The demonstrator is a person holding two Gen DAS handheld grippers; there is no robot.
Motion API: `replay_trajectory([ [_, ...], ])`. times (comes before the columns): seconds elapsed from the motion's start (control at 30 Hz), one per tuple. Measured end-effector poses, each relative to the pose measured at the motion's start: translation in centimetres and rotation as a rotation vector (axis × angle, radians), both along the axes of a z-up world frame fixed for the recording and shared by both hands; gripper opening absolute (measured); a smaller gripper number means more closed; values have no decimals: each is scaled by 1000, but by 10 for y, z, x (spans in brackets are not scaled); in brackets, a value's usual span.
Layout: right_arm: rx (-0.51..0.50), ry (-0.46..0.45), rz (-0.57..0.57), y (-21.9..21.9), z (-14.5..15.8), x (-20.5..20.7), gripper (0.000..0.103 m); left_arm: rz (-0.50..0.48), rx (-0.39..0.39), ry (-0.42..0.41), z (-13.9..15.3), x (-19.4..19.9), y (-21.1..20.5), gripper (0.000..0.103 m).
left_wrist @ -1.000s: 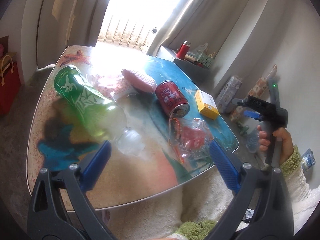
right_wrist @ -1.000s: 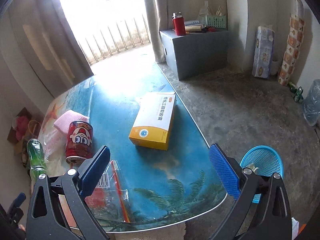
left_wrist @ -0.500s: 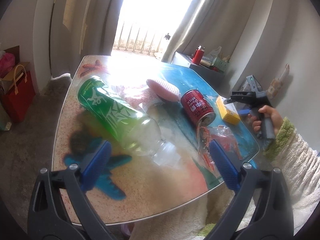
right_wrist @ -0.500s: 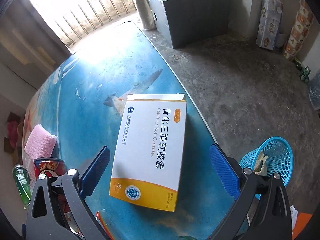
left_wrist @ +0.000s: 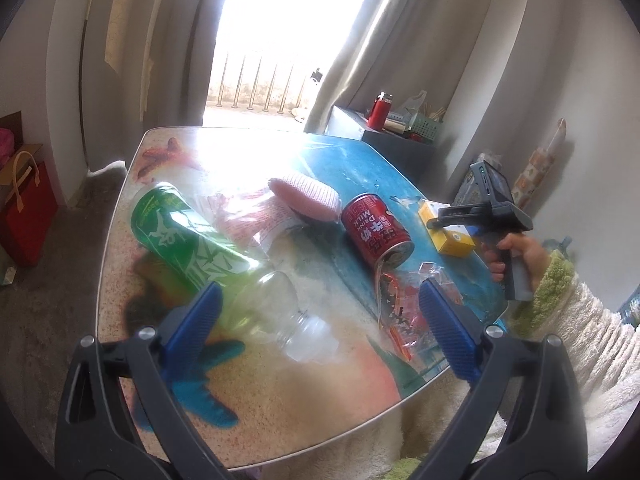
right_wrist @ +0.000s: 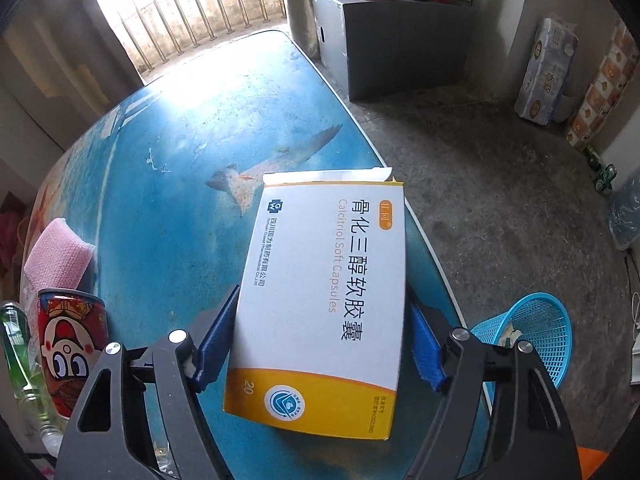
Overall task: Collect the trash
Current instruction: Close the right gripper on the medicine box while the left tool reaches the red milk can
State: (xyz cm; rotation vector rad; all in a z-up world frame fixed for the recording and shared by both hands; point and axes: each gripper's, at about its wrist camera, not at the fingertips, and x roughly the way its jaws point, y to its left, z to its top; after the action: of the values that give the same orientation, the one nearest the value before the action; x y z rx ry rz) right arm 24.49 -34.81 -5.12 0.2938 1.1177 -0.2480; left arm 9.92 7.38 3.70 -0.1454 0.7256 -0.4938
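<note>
A white and yellow medicine box [right_wrist: 324, 304] lies on the table near its right edge, between the blue pads of my right gripper [right_wrist: 320, 340], which is shut on its long sides. It also shows in the left wrist view [left_wrist: 452, 236]. My left gripper [left_wrist: 316, 324] is open and empty above the near part of the table, over the neck of a green plastic bottle [left_wrist: 192, 240] lying on its side. A red milk can [left_wrist: 376, 232] lies beside a clear crumpled wrapper [left_wrist: 408, 308].
A pink sponge [left_wrist: 306, 198] lies mid-table. A blue mesh waste basket [right_wrist: 528, 336] stands on the floor right of the table [right_wrist: 160, 184]. A grey box [right_wrist: 392, 40] with a red flask stands by the wall. A red bag [left_wrist: 24, 208] sits at far left.
My right gripper has moved down and forward onto the medicine box and its jaws have closed on it. My left gripper has risen and drawn back a little, staying open.
</note>
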Motion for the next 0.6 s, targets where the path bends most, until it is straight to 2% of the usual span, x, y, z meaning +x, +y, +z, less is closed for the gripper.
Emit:
replay_trajectory([
  [0.17,-6,-43,31,6,10,-25,73,-59,-4,18,13,23,-30,94],
  [0.3,-2,-70,49,11,12,-45,73,-99,27,80,13,53,-66,94],
  [0.4,-13,-87,58,14,14,-57,74,-104,59,150,5,79,-93,94],
  [0.6,9,-114,59,12,12,-68,74,-83,-46,363,-28,138,-126,94],
])
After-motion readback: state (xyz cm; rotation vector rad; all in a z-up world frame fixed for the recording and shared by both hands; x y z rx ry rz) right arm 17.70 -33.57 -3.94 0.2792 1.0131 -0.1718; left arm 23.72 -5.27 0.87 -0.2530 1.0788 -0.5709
